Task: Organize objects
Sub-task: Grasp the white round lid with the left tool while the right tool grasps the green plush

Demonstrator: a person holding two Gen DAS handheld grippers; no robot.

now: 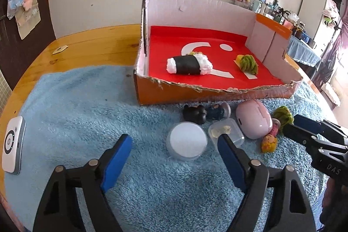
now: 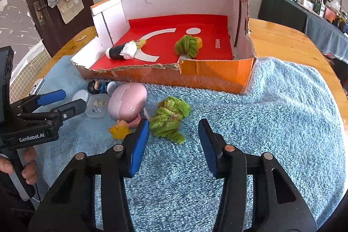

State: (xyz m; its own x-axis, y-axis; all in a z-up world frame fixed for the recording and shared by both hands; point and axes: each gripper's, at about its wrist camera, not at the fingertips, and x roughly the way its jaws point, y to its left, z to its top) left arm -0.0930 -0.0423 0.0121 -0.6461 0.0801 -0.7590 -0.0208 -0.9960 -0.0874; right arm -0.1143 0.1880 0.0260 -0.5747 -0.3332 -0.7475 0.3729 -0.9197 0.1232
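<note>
The cardboard box (image 2: 217, 73) with the red floor is the landmark: inside it lie a white-and-black sushi roll toy (image 1: 189, 65) and a green fuzzy toy (image 1: 248, 63), while everything not yet sorted sits on the blue towel (image 2: 271, 123) just in front of the box's torn front wall. There, a second green fuzzy toy (image 2: 168, 117) lies nearest the right gripper (image 2: 174, 140), whose jaws stand apart around nothing, the left pad just beside the toy's edge but not pressing it. The left gripper (image 1: 176, 158) is likewise parted and empty, hovering before a round white lidded tub (image 1: 187, 141) and a small clear container (image 1: 226, 132). A pink case (image 2: 127, 100), a yellow-haired doll (image 2: 120, 131) and two dark figurines, too small to identify confidently, crowd together between the tubs and the box. The main risk is that crowding: if the right gripper closes where it stands, it may catch only loose fuzz and drop the toy, or nudge the doll and pink case. The two grippers are also near each other and could collide.
</note>
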